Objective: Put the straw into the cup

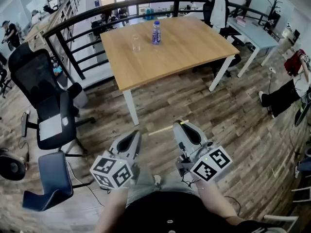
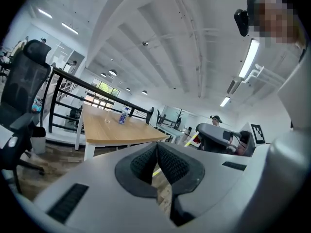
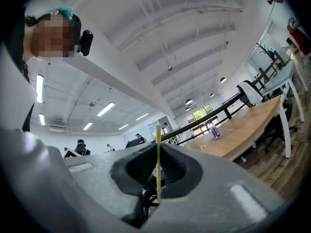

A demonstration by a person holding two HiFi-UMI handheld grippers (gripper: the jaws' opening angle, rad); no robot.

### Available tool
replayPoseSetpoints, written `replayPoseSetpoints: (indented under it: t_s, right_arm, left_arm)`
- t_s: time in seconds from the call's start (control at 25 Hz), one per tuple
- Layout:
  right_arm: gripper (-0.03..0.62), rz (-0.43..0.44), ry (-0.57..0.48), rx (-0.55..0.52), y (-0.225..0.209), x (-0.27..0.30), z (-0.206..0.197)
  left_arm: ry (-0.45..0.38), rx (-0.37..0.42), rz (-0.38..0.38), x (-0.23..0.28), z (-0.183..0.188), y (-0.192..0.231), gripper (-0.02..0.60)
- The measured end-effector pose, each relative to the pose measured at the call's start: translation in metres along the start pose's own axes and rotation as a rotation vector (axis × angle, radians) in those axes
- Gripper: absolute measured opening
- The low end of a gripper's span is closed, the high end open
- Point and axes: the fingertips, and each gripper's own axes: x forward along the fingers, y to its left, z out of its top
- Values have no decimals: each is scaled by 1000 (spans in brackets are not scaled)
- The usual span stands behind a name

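Nearest: right claw (image 3: 158, 152), pads pressed together on the straw (image 3: 158, 171), which stands upright across them and pokes out above and below.
Left claw (image 2: 156, 152): tips pressed together, nothing between them.
Straw's place: pinched in the right claw, low in front of the person and well apart from the cup (image 1: 136, 43). From the head view it shows as a thin pale line crossing that claw's tip.
Cup: clear, upright, on the far part of the wooden worktop (image 1: 194, 52), just beside a bottle (image 1: 156, 32).
Stage, as I judge it: straw in hand and not yet brought to the cup.
Risk, slipping: the straw is thin and smooth and is held by a short stretch only, so it could swivel or slide in the pads on the way.
Risk, tipping: the cup looks light, and a straw end catching its rim rather than its mouth could push it over.
Risk, bottle: it stands close enough to be knocked by the claw's body.
Around: black office chair (image 1: 43, 96) and blue chair (image 1: 51, 178) to the left, railing (image 1: 87, 13) behind the worktop.
In the way: only wooden floor (image 1: 233, 115) lies between; the worktop's near edge calls for a long reach.
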Motion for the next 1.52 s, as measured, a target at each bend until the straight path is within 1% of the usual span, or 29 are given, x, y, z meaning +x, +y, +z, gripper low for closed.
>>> replayPoseSetpoints:
  t_s: [0.2, 0.48, 0.64, 0.8, 0.96, 1.2, 1.4, 1.52]
  right_arm:
    - [14, -7, 8, -19, -15, -2, 1]
    - [14, -24, 6, 11, -37, 22, 0]
    - [14, -25, 9, 3, -53, 49, -2]
    - [14, -38, 14, 3, -80, 86, -2]
    - [14, -47, 16, -1, -104, 137, 5]
    - [14, -68, 9, 1, -134, 207, 16]
    - [14, -106, -1, 1, -161, 251, 18]
    - [14, -116, -3, 0, -168, 273, 17]
  left_arm:
    - [26, 39, -11, 14, -5, -6, 18]
    - [9, 14, -22, 40, 7, 12, 18]
    - [9, -12, -26, 67, 14, 36, 18]
    - [7, -13, -41, 98, 28, 62, 18]
    - [16, -14, -50, 131, 50, 98, 18]
    - [27, -44, -59, 181, 86, 153, 18]
    - [29, -41, -81, 216, 110, 188, 18]
    - [39, -39, -104, 231, 118, 204, 18]
